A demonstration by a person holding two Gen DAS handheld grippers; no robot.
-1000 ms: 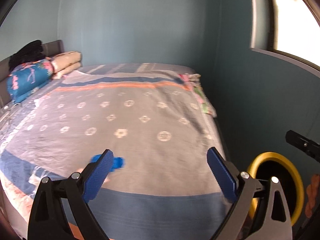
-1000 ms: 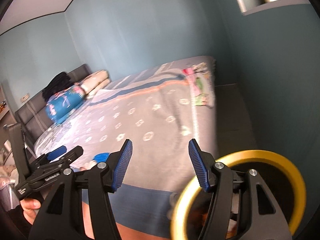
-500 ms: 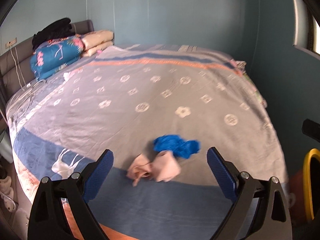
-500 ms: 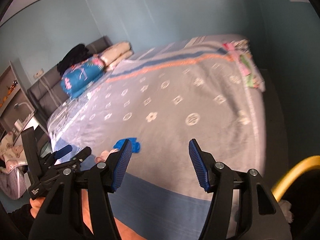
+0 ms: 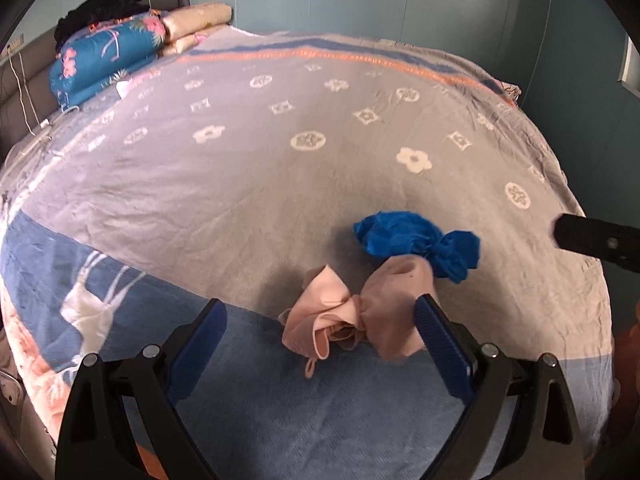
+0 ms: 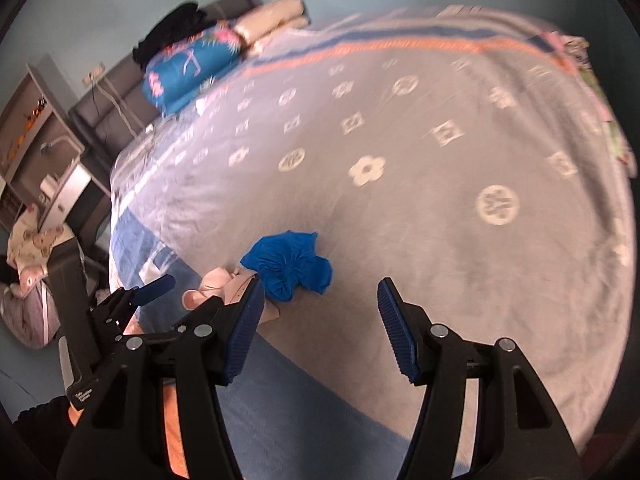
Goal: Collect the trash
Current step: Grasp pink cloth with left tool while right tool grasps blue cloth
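Two crumpled wads touching on bed, pillows behind

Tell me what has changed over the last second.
Both grippers swung away from the yellow bin, now out of view, and closed in on the bed. The left gripper now frames the pink wad; the right gripper nears the blue wad. Both stayed open, holding nothing, and the wads stayed put.

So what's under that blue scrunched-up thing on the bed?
The blue wad lies on the grey bedspread, and its near edge touches the pink wad beside it. Anything tucked beneath it is covered, so that part cannot be seen.
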